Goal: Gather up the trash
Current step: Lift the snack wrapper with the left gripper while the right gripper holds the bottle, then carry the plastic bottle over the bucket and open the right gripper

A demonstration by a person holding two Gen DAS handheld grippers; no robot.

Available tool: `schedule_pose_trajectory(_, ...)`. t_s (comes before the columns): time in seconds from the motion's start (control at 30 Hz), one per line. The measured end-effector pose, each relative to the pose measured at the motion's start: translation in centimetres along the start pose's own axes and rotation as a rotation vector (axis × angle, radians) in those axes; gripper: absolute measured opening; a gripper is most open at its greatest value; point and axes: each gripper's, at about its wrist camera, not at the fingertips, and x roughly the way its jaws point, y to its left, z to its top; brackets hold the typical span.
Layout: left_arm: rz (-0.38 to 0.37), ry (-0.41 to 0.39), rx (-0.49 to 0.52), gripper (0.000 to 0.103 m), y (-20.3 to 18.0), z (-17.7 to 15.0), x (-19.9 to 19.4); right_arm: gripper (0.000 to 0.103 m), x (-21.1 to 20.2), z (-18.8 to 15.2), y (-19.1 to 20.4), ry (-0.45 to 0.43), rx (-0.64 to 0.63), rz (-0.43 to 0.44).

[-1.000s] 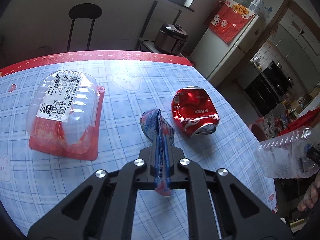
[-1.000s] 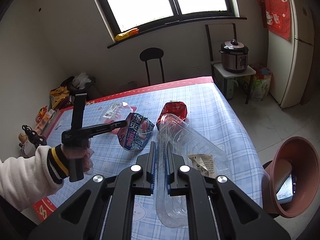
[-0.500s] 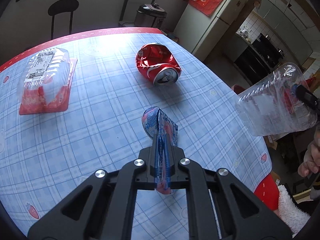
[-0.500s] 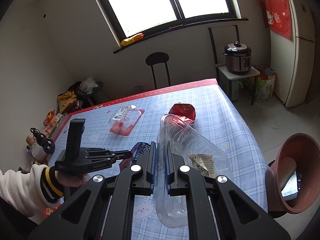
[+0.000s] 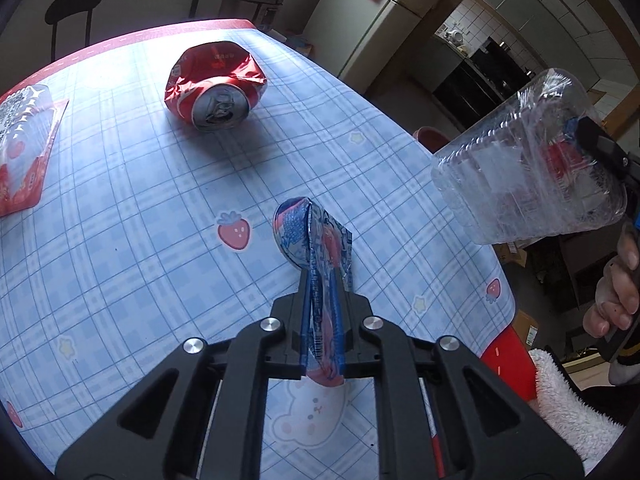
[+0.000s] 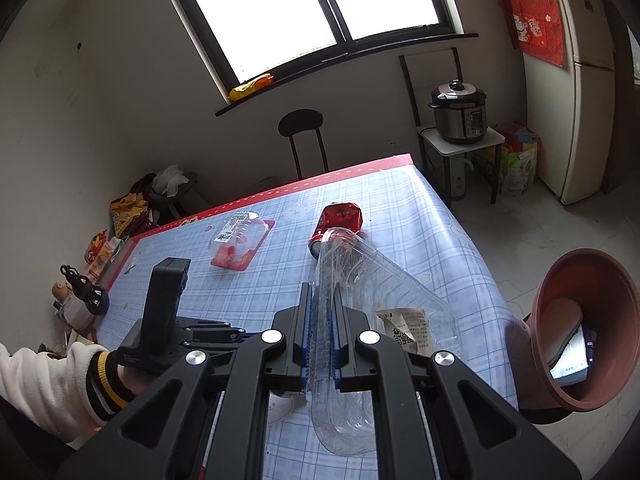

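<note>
**Two grippers loaded, two pieces left on the desk**

Four pieces of trash counted. One blue-and-red snack wrapper (image 5: 316, 248), pinched flat in the narrow jaws of the left gripper (image 5: 323, 312) and held above the desk's near part. One clear plastic clamshell container (image 6: 360, 280), clamped by its edge in the nearly closed jaws of the right gripper (image 6: 323, 320), with a white printed label (image 6: 404, 326) showing through its wall. One crushed red soda can (image 5: 214, 84) lying on its side on the desk, top end toward the left camera. One clear clamshell on a red tray (image 6: 240, 242) resting farther left on the desk, well apart from the can.

One desk (image 5: 120, 260), covered in a blue plaid cloth with strawberry and bear prints and a red border. One brown bin (image 6: 580, 328) standing off the desk's right edge on the floor, with some items already inside. One black stool (image 6: 301, 128) against the far wall under one window (image 6: 312, 12). One pressure cooker (image 6: 458, 110) on a small stand, beside one fridge (image 6: 584, 92) draped with a red cloth. White sleeves visible on both arms.
</note>
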Motion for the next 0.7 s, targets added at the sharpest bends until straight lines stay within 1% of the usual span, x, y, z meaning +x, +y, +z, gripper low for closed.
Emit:
schedule_pose_trajectory(0.03,0.010,0.006,0.011,0.012,-0.4,-0.1,0.5,0.009,-0.1,-0.1,-0.2,0.000,0.003,-0.003)
schedule_pose_trajectory(0.07,0.014,-0.006,0.019,0.011,-0.6,-0.2,0.6,0.009,-0.3,-0.1,-0.3,-0.001,0.005,-0.006)
schedule_pose_trajectory(0.1,0.005,-0.013,0.012,0.010,-0.8,-0.1,0.6,0.009,-0.5,-0.1,-0.5,-0.004,0.007,-0.008)
schedule_pose_trajectory(0.13,-0.002,-0.019,0.001,0.009,-0.9,0.0,0.5,0.009,-0.8,-0.1,-0.6,-0.008,0.008,-0.011)
schedule_pose_trajectory(0.23,0.025,-0.060,0.007,0.008,-1.6,0.6,-0.5,0.009,-1.7,0.1,-1.0,-0.025,0.013,-0.018)
schedule_pose_trajectory(0.37,0.030,-0.146,-0.022,0.008,-2.1,1.3,-3.8,0.009,-3.6,0.7,-1.8,-0.059,0.002,-0.031)
schedule_pose_trajectory(0.5,0.041,-0.247,-0.050,0.009,-3.3,1.5,-7.6,0.009,-6.4,2.2,-3.5,-0.111,-0.013,-0.068)
schedule_pose_trajectory(0.63,0.049,-0.340,-0.089,0.009,-4.9,1.5,-10.7,0.009,-9.6,3.7,-7.0,-0.157,-0.002,-0.130)
schedule_pose_trajectory(0.7,0.048,-0.381,-0.108,0.009,-5.7,1.5,-12.0,0.009,-10.8,4.4,-9.2,-0.165,0.013,-0.164)
